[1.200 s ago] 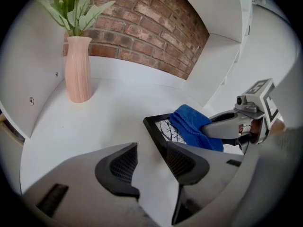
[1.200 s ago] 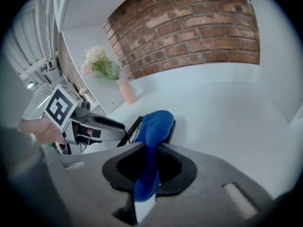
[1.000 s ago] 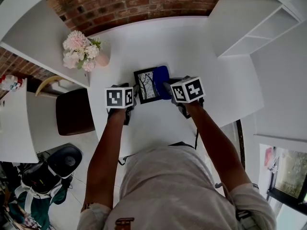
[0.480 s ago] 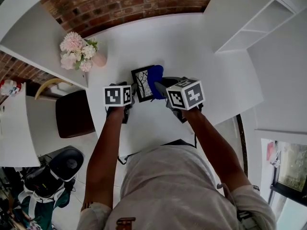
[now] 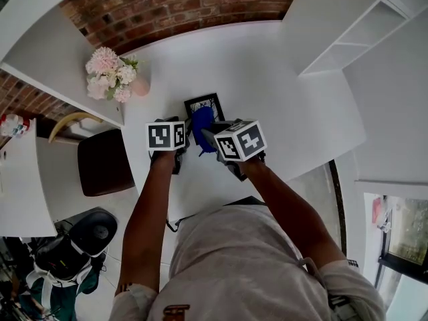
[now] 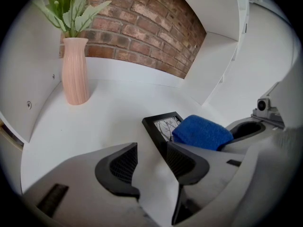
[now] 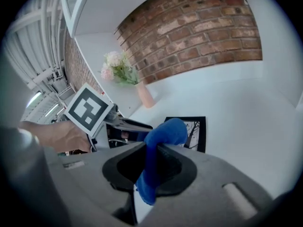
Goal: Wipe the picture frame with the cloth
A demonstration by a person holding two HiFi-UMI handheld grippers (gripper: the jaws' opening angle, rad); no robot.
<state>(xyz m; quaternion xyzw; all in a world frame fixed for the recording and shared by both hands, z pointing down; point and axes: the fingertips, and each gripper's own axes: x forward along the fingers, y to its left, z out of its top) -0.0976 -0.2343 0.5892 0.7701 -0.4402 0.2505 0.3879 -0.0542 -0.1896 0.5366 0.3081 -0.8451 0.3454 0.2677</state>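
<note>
On the desk (image 5: 281,79) centre, picture frame (image 5: 210,102) lies flat, blue cloth (image 5: 200,122) on its near half, right gripper (image 7: 150,167) fingers clamped on cloth for wiping, left gripper (image 6: 149,167) fingers apart, empty, beside frame's left edge, likely bracing.

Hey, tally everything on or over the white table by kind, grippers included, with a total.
Grippers: 2, left gripper and right gripper
Frame: 1
Cloth: 1
Vase of flowers: 1
Total: 5
</note>
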